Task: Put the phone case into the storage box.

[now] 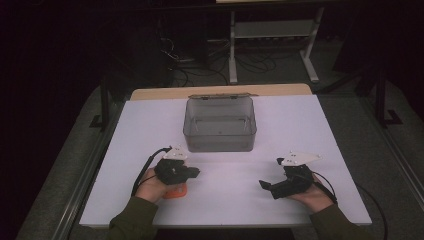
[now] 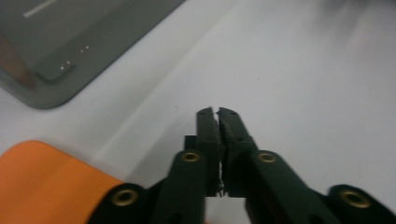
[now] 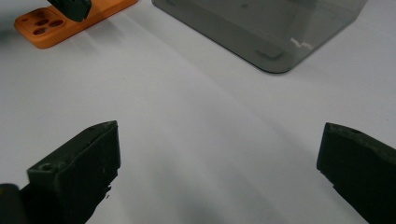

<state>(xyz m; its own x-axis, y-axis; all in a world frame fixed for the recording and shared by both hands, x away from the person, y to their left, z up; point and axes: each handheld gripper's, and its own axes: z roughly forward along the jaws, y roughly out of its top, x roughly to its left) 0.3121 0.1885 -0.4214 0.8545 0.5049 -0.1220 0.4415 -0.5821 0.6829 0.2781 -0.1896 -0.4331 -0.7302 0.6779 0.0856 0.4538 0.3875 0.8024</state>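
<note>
An orange phone case (image 1: 175, 192) with camera cut-outs lies flat on the white table (image 1: 280, 125), under the person's left hand. It shows at the lower left in the left gripper view (image 2: 42, 172) and at the top left in the right gripper view (image 3: 70, 21). My left gripper (image 1: 196, 172) hovers just above the case, its jaws shut on nothing (image 2: 217, 114) over bare table. My right gripper (image 1: 271, 173) stands wide open (image 3: 219, 154) near the front right, with only table between its fingers.
A clear grey plastic box (image 1: 220, 125) with its lid folded back stands at the table's middle, beyond both grippers; it looks empty. Its corner shows in the left gripper view (image 2: 70, 42) and the right gripper view (image 3: 261, 28). Table legs and cables lie behind.
</note>
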